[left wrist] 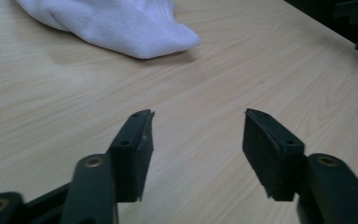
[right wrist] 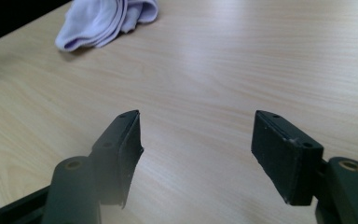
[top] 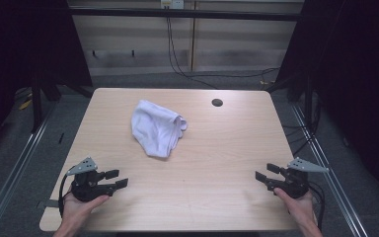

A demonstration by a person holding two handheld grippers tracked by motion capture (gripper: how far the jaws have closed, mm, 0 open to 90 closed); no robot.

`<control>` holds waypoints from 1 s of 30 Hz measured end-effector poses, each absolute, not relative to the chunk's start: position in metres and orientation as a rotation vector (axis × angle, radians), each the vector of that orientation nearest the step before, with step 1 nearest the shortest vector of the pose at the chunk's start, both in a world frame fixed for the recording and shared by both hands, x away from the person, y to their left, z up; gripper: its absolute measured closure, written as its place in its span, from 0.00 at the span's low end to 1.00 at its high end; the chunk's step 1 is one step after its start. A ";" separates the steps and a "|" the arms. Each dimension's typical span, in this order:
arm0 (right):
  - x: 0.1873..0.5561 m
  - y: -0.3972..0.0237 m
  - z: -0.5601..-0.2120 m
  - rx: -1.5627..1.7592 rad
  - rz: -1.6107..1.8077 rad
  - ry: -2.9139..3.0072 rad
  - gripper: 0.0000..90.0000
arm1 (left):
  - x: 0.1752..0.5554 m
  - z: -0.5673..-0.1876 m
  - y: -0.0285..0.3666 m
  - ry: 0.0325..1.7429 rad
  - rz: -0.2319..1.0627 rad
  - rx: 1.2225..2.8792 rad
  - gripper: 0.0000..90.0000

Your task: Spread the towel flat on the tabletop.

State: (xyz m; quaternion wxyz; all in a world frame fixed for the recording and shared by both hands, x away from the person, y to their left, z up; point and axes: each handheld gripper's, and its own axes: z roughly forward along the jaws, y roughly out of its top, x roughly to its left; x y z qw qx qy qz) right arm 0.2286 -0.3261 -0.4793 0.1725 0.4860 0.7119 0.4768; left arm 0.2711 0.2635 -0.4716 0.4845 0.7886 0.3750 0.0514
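Note:
A crumpled white cloth point(top: 156, 127) lies on the light wooden table point(top: 217, 148), a little left of centre. My left gripper point(top: 119, 178) rests near the front left corner, jaws wide apart with nothing between them, pointing right. Its own view has the cloth point(left wrist: 121, 25) at top left beyond the open left gripper point(left wrist: 198, 116). Near the front right corner my right gripper point(top: 265, 173) stands open and empty, pointing left. From the right gripper point(right wrist: 196, 116), the cloth point(right wrist: 105, 21) lies far off at top left.
A round dark hole point(top: 217, 102) is set in the table near its back right. Black cables point(top: 187, 69) run over the floor behind the table. Metal rails point(top: 19, 158) flank both sides.

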 end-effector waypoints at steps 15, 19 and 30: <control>0.227 -0.323 -0.482 1.375 1.386 2.109 0.38 | 0.304 -0.472 0.227 0.800 0.151 1.980 0.73; 0.225 -0.322 -0.481 1.369 1.386 2.112 0.37 | 0.321 -0.469 0.216 0.789 0.143 1.975 0.68; 0.230 -0.312 -0.482 1.340 1.363 2.167 0.35 | 0.386 -0.484 0.187 0.867 0.135 2.029 0.55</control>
